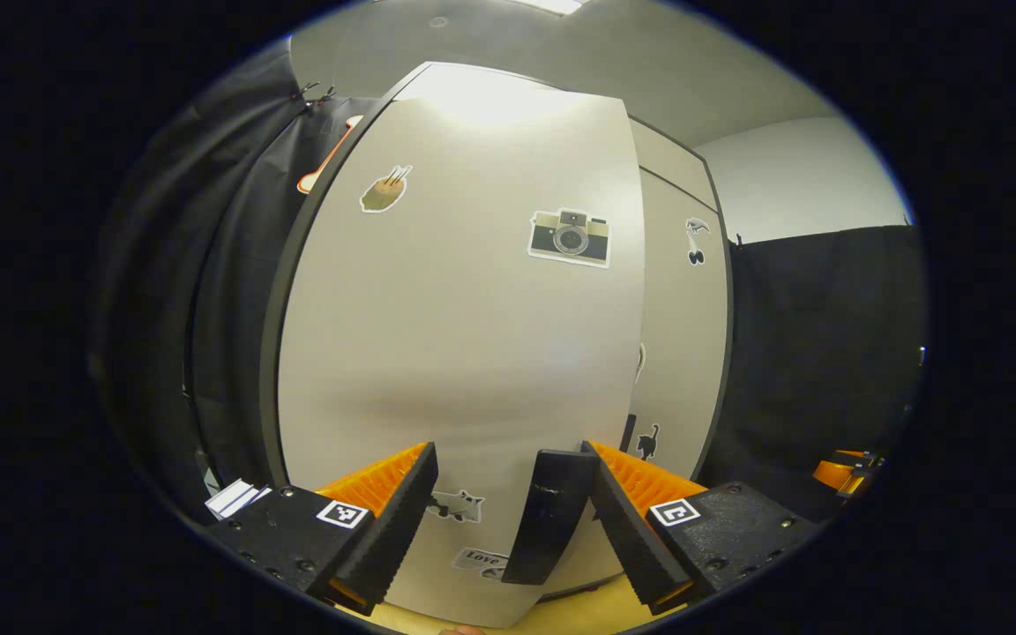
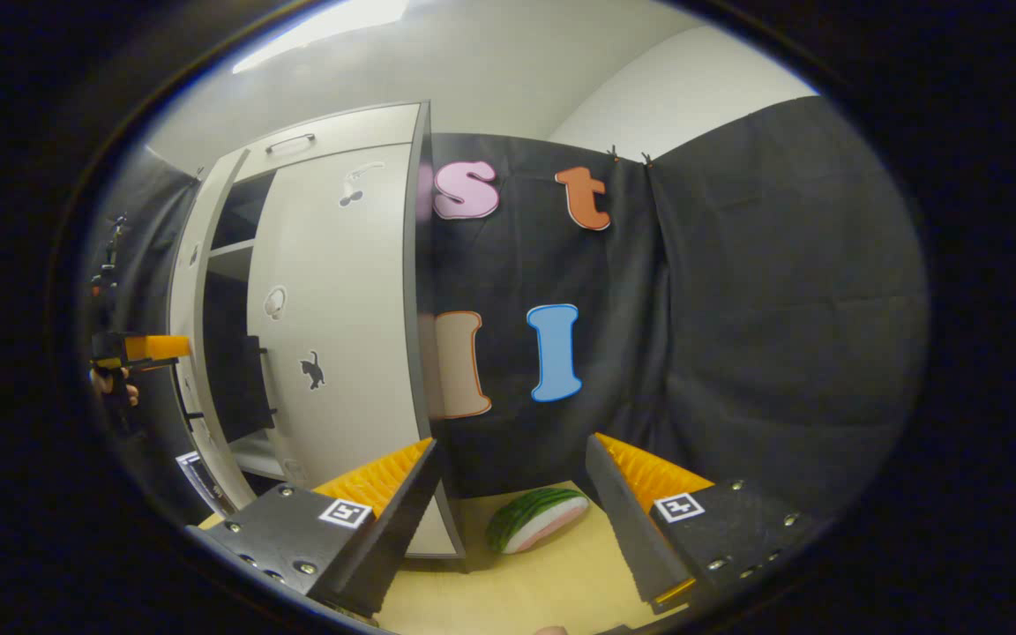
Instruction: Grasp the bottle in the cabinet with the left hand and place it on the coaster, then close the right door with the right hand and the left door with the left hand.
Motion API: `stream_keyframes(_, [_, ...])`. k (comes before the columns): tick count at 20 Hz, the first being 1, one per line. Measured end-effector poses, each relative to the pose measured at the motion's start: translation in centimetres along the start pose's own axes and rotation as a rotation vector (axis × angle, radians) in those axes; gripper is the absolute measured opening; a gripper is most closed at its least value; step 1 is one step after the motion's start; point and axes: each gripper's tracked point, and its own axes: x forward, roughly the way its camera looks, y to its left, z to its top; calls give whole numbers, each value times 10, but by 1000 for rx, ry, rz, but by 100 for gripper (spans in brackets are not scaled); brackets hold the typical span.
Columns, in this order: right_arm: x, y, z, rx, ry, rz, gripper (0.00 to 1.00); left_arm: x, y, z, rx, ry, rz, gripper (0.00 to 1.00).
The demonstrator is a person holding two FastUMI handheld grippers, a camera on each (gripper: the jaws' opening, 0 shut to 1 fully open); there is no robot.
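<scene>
Left gripper view, items from left to right. Booth wall of black cloth (image 1: 208, 291), hung in folds beside the cabinet. Left door (image 1: 455, 335) of the cabinet, pale grey, standing close before the camera; stickers on its face included a camera sticker (image 1: 569, 236) near its right edge. Left gripper (image 1: 508, 520), fingers apart with nothing between them; the left finger (image 1: 393, 520) and right finger (image 1: 623, 520) stood before the lower part of the door. Black door handle (image 1: 550, 516), a vertical bar on the door, lay between the fingers, just beside the right one; whether it touched could not be told. Right door (image 1: 680, 335), seen past the left door's edge, carried a small black cat sticker (image 1: 647, 441). Yellow tabletop (image 1: 587, 608) showed beneath the doors.

Right gripper view, items from left to right. The left gripper (image 2: 151, 347), orange, at the far left edge, held in a hand (image 2: 111, 384) near the cabinet's left side. Cabinet (image 2: 332, 132), with dark shelves (image 2: 230, 251) visible in the gap at its left. Right door (image 2: 340, 317), standing across the front of the cabinet. Right gripper (image 2: 512, 520), fingers apart, empty, well clear of the door. Watermelon slice (image 2: 534, 519), lying on the tabletop (image 2: 508, 600) between the fingers and farther off.

The bottle and the coaster could not be located in these views.
</scene>
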Motion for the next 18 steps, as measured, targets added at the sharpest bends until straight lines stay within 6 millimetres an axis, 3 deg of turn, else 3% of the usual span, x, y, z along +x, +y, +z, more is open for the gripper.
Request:
stream_keyframes(5, [-2, -4, -3, -12, -2, 0, 100, 23, 0, -4, 54, 11, 34, 100])
stream_keyframes(13, [3, 3, -17, -24, 21, 22, 100, 41, 1, -11, 120, 23, 63, 99])
stream_keyframes(18, [6, 9, -15, -35, 13, 44, 100, 50, 2, -14, 142, 21, 69, 100])
